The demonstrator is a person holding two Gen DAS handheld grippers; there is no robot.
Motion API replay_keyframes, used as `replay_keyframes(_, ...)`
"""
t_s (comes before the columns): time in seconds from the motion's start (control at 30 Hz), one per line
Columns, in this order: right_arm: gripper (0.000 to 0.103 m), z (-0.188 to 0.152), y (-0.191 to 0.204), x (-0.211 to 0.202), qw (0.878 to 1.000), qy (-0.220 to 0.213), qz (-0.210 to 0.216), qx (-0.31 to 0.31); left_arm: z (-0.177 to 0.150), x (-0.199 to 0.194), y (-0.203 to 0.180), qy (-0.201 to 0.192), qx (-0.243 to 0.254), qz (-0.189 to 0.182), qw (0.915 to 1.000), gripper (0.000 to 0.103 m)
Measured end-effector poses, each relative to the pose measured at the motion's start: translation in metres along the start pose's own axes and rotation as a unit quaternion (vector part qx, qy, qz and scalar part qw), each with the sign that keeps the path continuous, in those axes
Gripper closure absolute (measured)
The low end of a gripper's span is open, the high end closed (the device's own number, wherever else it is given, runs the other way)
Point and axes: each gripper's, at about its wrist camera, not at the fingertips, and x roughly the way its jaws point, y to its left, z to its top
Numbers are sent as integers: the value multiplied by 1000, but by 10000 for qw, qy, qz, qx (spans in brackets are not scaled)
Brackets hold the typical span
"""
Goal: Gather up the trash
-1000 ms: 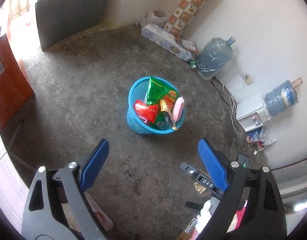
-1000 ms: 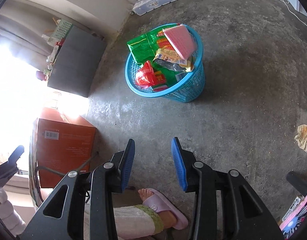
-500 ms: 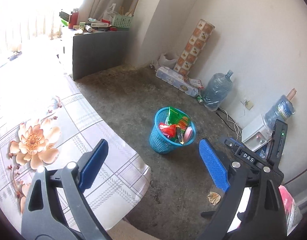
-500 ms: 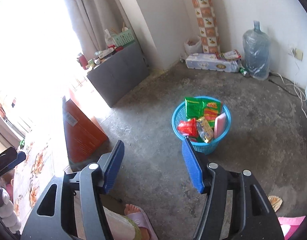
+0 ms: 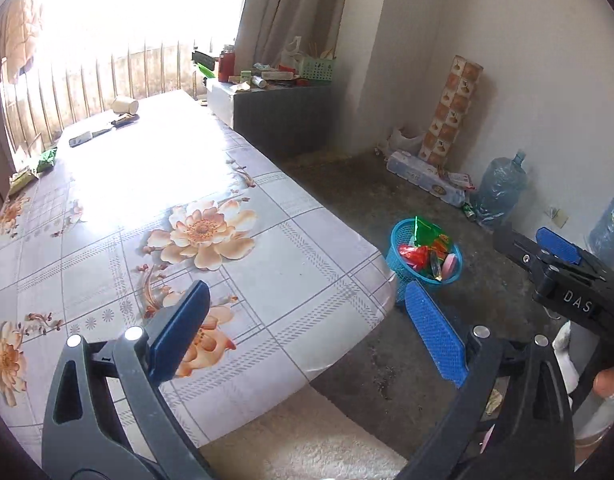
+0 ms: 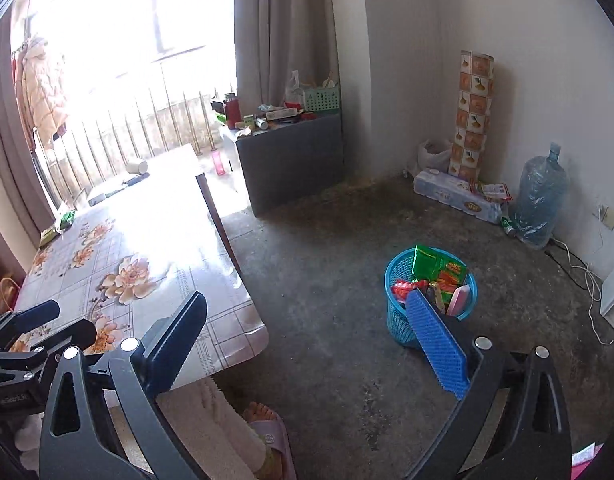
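Observation:
A blue basket [image 5: 399,240] full of wrappers stands on the concrete floor beside the table; it also shows in the right wrist view [image 6: 395,312]. My left gripper [image 5: 307,312] is open and empty above the near corner of the floral table [image 5: 147,208]. My right gripper [image 6: 307,320] is open and empty, raised over the floor between table and basket. Trash lies at the table's far end: green wrappers [image 5: 43,160], a tipped paper cup [image 5: 125,105] and flat packets [image 5: 81,139].
A dark cabinet [image 6: 295,160] with clutter stands by the curtain. Water jugs [image 6: 541,196], a long pack [image 6: 455,196] and a patterned roll [image 6: 473,120] line the wall. Cables [image 6: 587,280] lie on the floor. My slippered foot [image 6: 267,436] is below the right gripper.
Both grippers have risen and tilted up from the basket toward the table. The table top and window have come into view. The right gripper's jaws have opened wider.

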Motion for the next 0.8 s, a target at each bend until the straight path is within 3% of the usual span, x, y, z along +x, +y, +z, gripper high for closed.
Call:
replay_keyframes(0.07, 6, -9, 20, 2, 9993, 149, -101, -331, -3, -4, 8, -69, -46, 368, 9993, 9)
replay_keyframes(0.13, 6, -17, 33, 8, 9975, 351, -229, -568, -8, -6, 19, 54, -257, 331, 9991, 9)
replay_keyframes(0.37, 6, -27, 34, 19, 9945, 708, -480, -604, -22, 4, 31, 457, -593, 1120, 9909, 9)
replay_keyframes(0.6, 6, -22, 19, 17, 9950, 663, -644, -381, -33, 11, 31, 867, -706, 1228, 9861, 9)
replay_keyframes(0.8, 6, -22, 7, 17, 9953, 652, -677, -218, -32, 8, 32, 847, -841, 1346, 9837, 9)
